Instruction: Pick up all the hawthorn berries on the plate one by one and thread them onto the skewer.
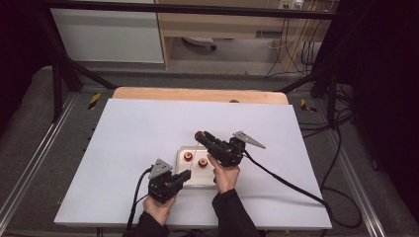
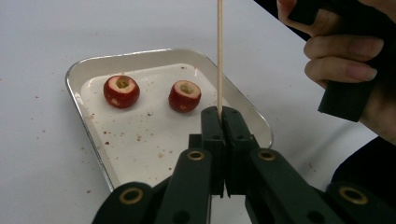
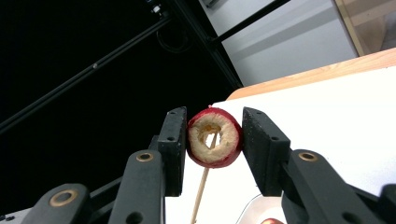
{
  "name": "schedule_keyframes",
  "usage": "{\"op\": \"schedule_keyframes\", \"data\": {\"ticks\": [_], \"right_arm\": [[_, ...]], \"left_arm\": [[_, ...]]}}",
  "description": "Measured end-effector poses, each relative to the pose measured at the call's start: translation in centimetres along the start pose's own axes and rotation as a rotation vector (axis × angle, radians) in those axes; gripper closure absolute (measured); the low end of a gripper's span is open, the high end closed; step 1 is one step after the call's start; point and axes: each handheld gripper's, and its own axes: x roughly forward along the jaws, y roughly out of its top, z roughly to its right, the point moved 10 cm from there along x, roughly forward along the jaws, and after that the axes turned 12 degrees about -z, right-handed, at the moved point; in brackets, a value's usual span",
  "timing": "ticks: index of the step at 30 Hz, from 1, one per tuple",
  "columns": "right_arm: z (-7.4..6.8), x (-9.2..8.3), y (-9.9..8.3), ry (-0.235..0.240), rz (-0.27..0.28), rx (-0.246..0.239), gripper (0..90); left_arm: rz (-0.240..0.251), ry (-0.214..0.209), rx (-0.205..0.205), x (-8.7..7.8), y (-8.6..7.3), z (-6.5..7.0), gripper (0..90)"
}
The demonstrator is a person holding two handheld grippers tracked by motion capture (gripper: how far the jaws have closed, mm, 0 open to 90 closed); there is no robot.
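Observation:
My left gripper (image 2: pixel 221 114) is shut on the lower end of a thin wooden skewer (image 2: pixel 219 51) and holds it upright over a white metal tray (image 2: pixel 88 65). In the high view the left gripper (image 1: pixel 186 174) sits at the tray's (image 1: pixel 179 170) near edge. My right gripper (image 3: pixel 215 133) is shut on a cored red fruit (image 3: pixel 214 140), gripped by its sides. The skewer (image 3: pixel 201 193) comes up from below, and its tip shows inside the core hole. In the high view the right gripper (image 1: pixel 201 136) holds this fruit (image 1: pixel 199 134) above the tray's far side.
Two more cored red fruits (image 2: pixel 121 91) (image 2: pixel 185 96) lie in the tray among crumbs. The tray rests on a white board (image 1: pixel 128 138) over a wooden table (image 1: pixel 197 94). A dark metal frame (image 1: pixel 64 64) surrounds the table. Cables (image 1: pixel 296 190) trail off to the right.

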Motion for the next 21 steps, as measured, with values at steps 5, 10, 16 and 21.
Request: {"op": "schedule_keyframes", "data": {"ticks": [5, 10, 16, 21], "right_arm": [[-0.3, 0.1, -0.5, 0.01, -0.002, 0.002, 62.6], [-0.4, 0.0, -0.7, 0.004, -0.011, -0.003, 62.7], [-0.7, 0.4, -2.3, 0.036, -0.073, 0.003, 62.7], [-0.9, 0.7, -3.8, 0.031, -0.114, -0.017, 62.7]], "left_arm": [[0.009, 0.001, -0.002, 0.0, 0.1, 0.0, 88.8], [0.0, -0.007, -0.003, 0.1, 0.1, -0.1, 88.8], [0.009, -0.011, -0.01, -0.3, 1.0, -0.6, 88.8], [-0.008, 0.006, -0.006, 0.2, 1.1, -1.0, 88.7]]}}
